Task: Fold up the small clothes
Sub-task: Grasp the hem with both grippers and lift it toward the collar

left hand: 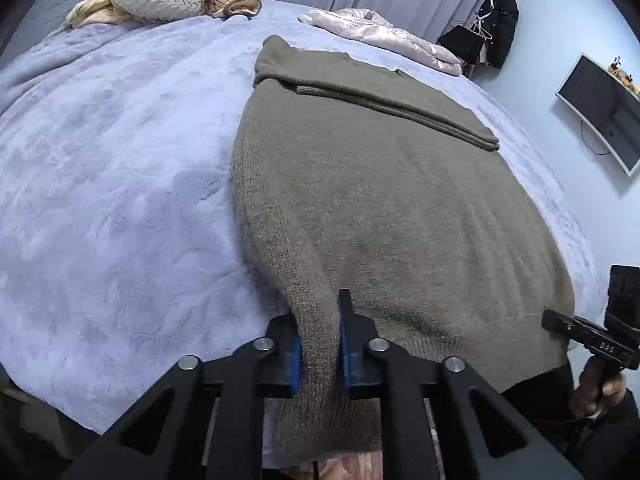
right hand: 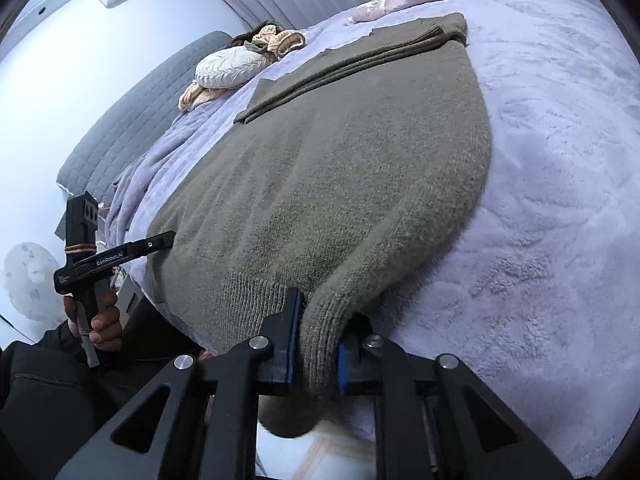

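Observation:
An olive-grey knit sweater (left hand: 380, 200) lies spread on the lavender bed, its sleeves folded across the far end (left hand: 400, 108). My left gripper (left hand: 319, 336) is shut on the sweater's near left hem corner, which hangs down between the blue pads. My right gripper (right hand: 318, 344) is shut on the near right hem corner of the sweater (right hand: 340, 168). The right gripper also shows at the right edge of the left wrist view (left hand: 560, 322). The left gripper shows at the left of the right wrist view (right hand: 160, 240).
The lavender fleece blanket (left hand: 120, 180) covers the bed. A white pillow (left hand: 156, 0) and beige clothes (left hand: 92, 10) lie at the far left. A pink quilted jacket (left hand: 384, 36) lies at the far edge. A monitor (left hand: 600, 112) hangs on the right wall.

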The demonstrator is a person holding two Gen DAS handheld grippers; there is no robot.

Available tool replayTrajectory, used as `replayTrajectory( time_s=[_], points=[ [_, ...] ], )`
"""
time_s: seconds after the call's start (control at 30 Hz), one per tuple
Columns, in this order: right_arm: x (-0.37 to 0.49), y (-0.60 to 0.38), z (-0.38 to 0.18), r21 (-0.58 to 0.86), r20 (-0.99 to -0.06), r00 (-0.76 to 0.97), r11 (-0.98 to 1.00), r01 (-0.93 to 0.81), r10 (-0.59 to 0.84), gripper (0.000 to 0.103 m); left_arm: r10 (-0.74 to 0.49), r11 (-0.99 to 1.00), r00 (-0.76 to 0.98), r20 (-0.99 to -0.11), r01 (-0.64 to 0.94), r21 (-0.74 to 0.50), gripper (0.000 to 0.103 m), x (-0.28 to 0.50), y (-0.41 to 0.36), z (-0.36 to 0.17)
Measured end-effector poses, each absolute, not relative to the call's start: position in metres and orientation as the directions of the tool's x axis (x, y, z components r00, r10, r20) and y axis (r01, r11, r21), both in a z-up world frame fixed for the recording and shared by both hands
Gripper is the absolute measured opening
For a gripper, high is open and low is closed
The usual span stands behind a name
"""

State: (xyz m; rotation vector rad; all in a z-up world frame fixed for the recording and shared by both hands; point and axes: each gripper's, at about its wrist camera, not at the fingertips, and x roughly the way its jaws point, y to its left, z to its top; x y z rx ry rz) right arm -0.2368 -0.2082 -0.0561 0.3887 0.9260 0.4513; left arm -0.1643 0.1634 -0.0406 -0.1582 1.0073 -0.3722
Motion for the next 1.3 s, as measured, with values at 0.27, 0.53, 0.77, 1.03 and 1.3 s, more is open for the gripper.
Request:
replayTrajectory(
  time_s=[0.27, 0.53, 0.77, 1.03, 1.3],
  points=[
    [-0.237, -0.207, -0.018, 0.495, -0.608, 0.563, 0.822, -0.282, 0.560, 0.012, -0.454, 0.891, 0.494, -0.742, 0.252, -0.377, 0.014, -0.154, 0.161, -0.015],
    [-0.226, -0.220, 0.013, 0.506, -0.548, 0.616, 0.811, -0.294, 0.565, 0.012, -0.484, 0.874, 0.557, -0.675, 0.274, -0.401, 0.014, -0.133, 0.158, 0.021],
    [-0.202, -0.223, 0.047, 0.490, -0.505, 0.672, 0.821, -0.293, 0.542, 0.012, -0.487, 0.868, 0.585, -0.649, 0.240, -0.435, 0.014, -0.105, 0.161, 0.040],
    [-0.163, -0.226, 0.079, 0.440, -0.490, 0.723, 0.854, -0.277, 0.487, 0.012, -0.476, 0.866, 0.620, -0.623, 0.210, -0.453, 0.014, -0.073, 0.162, 0.058],
    [-0.120, -0.226, 0.091, 0.418, -0.517, 0.741, 0.882, -0.218, 0.429, 0.012, -0.437, 0.876, 0.617, -0.654, 0.128, -0.465, 0.014, -0.031, 0.158, 0.060]
  ],
)
